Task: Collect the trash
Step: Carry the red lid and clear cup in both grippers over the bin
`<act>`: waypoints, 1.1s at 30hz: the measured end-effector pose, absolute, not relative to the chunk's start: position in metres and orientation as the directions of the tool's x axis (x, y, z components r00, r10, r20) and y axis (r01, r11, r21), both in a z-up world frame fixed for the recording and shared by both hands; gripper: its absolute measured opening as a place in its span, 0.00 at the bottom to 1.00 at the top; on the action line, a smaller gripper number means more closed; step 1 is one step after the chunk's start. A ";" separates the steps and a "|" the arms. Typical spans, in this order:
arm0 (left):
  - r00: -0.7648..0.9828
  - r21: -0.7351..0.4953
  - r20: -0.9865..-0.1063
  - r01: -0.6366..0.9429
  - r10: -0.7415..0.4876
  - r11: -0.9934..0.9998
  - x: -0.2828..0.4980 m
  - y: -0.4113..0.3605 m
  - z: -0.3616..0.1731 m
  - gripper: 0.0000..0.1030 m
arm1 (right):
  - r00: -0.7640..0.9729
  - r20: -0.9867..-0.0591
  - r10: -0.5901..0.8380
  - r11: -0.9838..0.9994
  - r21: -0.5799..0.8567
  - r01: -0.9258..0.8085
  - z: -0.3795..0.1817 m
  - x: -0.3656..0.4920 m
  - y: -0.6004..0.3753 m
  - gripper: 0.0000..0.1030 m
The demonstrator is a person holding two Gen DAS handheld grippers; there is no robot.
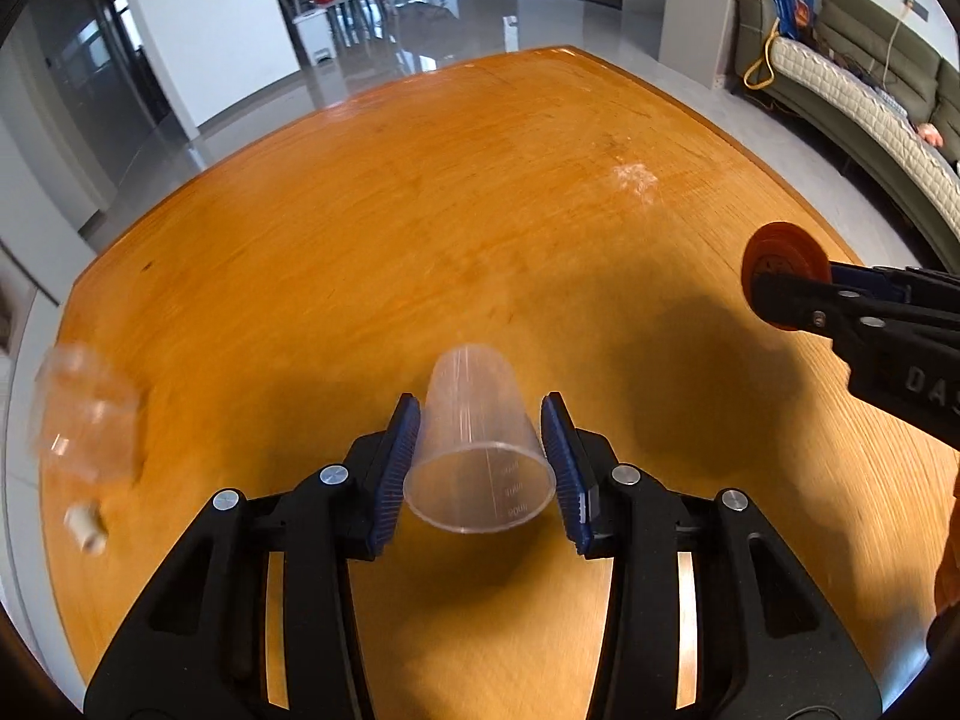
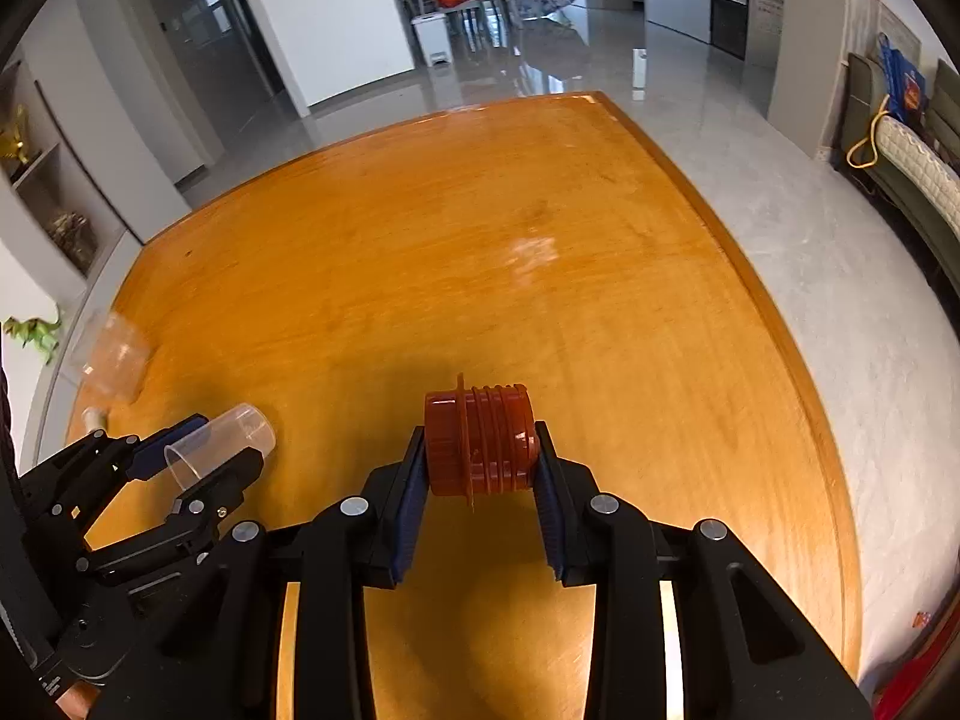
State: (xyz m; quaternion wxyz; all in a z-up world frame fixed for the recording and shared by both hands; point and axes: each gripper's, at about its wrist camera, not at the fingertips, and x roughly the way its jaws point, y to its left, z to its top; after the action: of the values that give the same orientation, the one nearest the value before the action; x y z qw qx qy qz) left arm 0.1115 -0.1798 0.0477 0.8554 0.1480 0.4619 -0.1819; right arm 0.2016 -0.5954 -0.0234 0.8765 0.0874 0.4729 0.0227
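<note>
My left gripper [image 1: 480, 456] is shut on a clear plastic measuring cup [image 1: 477, 450], held above the wooden table [image 1: 420, 228] with its open mouth toward the camera. The right wrist view shows the same cup [image 2: 219, 447] in the left gripper [image 2: 198, 456] at the lower left. My right gripper [image 2: 480, 450] is shut on a ribbed orange plastic cap [image 2: 477, 441], lifted off the table. Seen from the left wrist, that cap [image 1: 780, 276] and the right gripper [image 1: 798, 294] sit at the right edge.
A crumpled clear plastic wrapper [image 1: 84, 414] and a small white cylinder [image 1: 87, 525] lie near the table's left edge. A whitish smear [image 1: 633, 180] marks the tabletop. A green sofa [image 1: 870, 90] stands on the right, beyond the table.
</note>
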 end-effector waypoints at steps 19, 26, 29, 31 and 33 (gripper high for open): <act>0.586 0.002 -0.806 0.145 -0.084 0.989 -0.046 -0.004 0.070 0.41 | 0.447 -0.809 0.381 0.914 0.258 -0.313 -0.024 0.079 -0.441 0.34; 0.607 -0.038 -0.795 -0.010 -0.024 0.999 -0.109 0.063 0.062 0.41 | 0.363 -0.808 0.465 0.841 0.275 -0.466 -0.030 0.026 -0.369 0.34; 0.612 -0.065 -0.791 -0.097 0.008 0.993 -0.144 0.101 0.057 0.41 | 0.306 -0.807 0.505 0.789 0.288 -0.543 -0.030 -0.001 -0.335 0.34; 0.609 -0.072 -0.793 -0.141 0.029 0.987 -0.168 0.123 0.053 0.41 | 0.274 -0.806 0.524 0.753 0.289 -0.591 -0.029 -0.018 -0.313 0.34; 0.600 -0.070 -0.797 -0.207 0.070 0.976 -0.199 0.152 0.048 0.41 | 0.229 -0.805 0.547 0.703 0.294 -0.648 -0.030 -0.040 -0.287 0.34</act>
State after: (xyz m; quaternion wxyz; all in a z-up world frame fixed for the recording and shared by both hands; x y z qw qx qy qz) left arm -0.1995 0.1520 0.0476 0.8911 -0.0777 0.4404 0.0775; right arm -0.0400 -0.2866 -0.0295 0.7821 -0.0515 0.4897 0.3820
